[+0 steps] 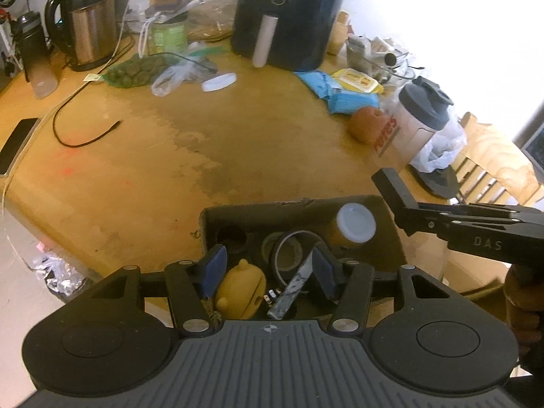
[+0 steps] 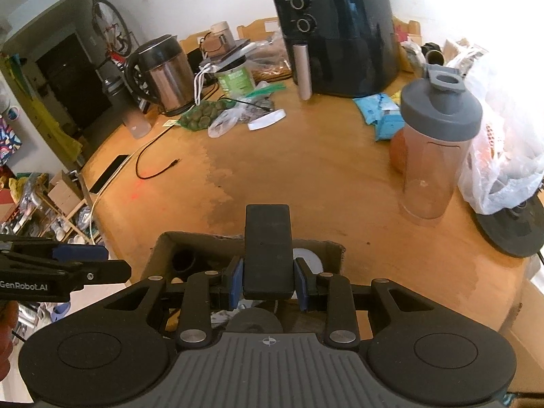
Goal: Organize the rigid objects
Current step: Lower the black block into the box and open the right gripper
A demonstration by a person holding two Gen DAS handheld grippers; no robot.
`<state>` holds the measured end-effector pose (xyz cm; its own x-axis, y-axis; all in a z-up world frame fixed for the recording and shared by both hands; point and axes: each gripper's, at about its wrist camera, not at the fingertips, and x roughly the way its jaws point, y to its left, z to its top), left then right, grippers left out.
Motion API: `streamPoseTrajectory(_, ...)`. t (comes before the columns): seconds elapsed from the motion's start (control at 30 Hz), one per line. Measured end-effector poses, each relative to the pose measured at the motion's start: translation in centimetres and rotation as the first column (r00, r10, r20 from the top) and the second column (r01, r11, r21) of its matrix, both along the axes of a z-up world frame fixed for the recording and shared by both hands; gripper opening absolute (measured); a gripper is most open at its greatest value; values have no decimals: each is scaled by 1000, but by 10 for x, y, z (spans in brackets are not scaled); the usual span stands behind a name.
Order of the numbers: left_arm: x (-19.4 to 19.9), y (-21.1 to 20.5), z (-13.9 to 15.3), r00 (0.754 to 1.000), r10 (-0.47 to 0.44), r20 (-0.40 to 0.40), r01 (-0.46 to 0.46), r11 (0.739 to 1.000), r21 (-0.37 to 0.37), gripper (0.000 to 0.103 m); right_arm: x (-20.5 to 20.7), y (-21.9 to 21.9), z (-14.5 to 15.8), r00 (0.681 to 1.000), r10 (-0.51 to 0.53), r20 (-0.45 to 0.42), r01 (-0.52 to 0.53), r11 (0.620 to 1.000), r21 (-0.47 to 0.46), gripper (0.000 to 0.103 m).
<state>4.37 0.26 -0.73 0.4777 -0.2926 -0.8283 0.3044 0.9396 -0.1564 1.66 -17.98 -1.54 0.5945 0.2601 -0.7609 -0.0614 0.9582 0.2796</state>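
Right wrist: black block upright (long axis vertical).

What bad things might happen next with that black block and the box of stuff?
1. The right gripper pinches only the low end of the tall black rectangular block, so it might tip or slip out.
2. The brown cardboard box is already crowded: a yellow bottle with a white cap, a tape ring, a yellow rubber toy. The block may not fit.
3. The open left gripper hangs over the box and may get bumped.
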Motion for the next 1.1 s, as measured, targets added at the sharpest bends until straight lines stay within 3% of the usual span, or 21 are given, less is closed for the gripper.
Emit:
streamPoseTrajectory(0.57,-10,25,0,994,113,-8,-112,994,7,55,21,43,16,981,189,28,-190,981,35,35)
streamPoseTrajectory(0.63,-11,28,-1,993,121,-11,-121,993,8,55,24,52,9,976,218,-22,-217,976,5,52)
streamPoseTrajectory(0.67,-11,29,-1,992,125,-11,-125,992,9,55,24,56,6,975,219,-30,-220,975,-16,67)
streamPoseTrajectory(0.8,-11,32,0,990,139,-10,-139,990,9,55,21,59,2,975,219,-38,-220,975,-42,94)
streamPoseTrajectory(0.87,-11,33,-1,990,142,-14,-141,990,14,58,21,56,3,978,206,-39,-207,977,-54,96)
streamPoseTrajectory(0.93,-11,32,-1,990,144,-12,-143,989,20,70,23,54,1,981,184,-52,-188,980,-66,100)
streamPoseTrajectory(1.1,-10,30,1,989,148,4,-148,988,36,79,21,45,-1,989,126,-76,-133,987,-94,103)
